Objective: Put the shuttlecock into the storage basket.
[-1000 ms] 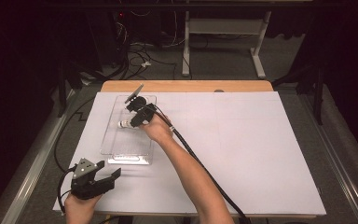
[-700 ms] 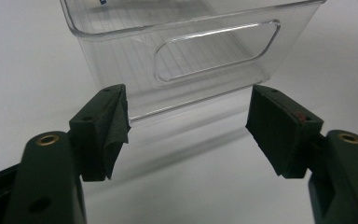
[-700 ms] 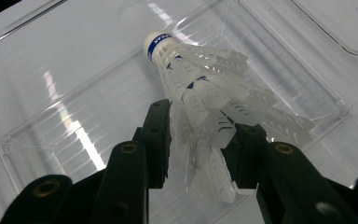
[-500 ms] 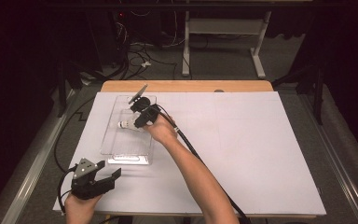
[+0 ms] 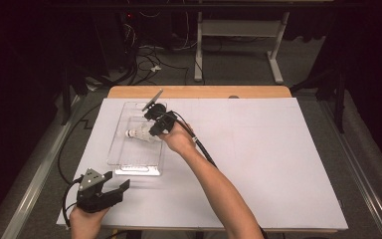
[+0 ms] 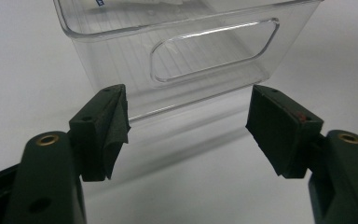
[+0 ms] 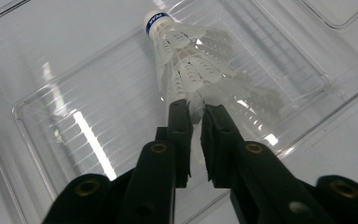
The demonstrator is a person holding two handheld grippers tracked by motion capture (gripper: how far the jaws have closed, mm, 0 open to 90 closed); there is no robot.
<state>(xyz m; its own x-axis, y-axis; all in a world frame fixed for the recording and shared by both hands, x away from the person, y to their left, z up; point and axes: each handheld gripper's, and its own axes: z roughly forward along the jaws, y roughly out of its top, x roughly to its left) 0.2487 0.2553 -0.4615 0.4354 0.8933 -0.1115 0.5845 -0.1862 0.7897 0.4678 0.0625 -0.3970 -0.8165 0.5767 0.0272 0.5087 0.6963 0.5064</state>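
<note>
shuttlecock in tray, tray on the table's left half.

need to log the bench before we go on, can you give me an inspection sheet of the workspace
surface: white sheet on a wooden table, flat.
job's things: white shuttlecock over the clear bin, feather edge pinched, cork end pointing away.
clutter: nothing seen.
grippers: right tongs have just been closing and are shut on the feathers; left tongs open near the bin's handle end, nothing between them.
cables: black cable runs along the right forearm; more on the floor behind.
surroundings: dark room, grey table legs beyond.
</note>
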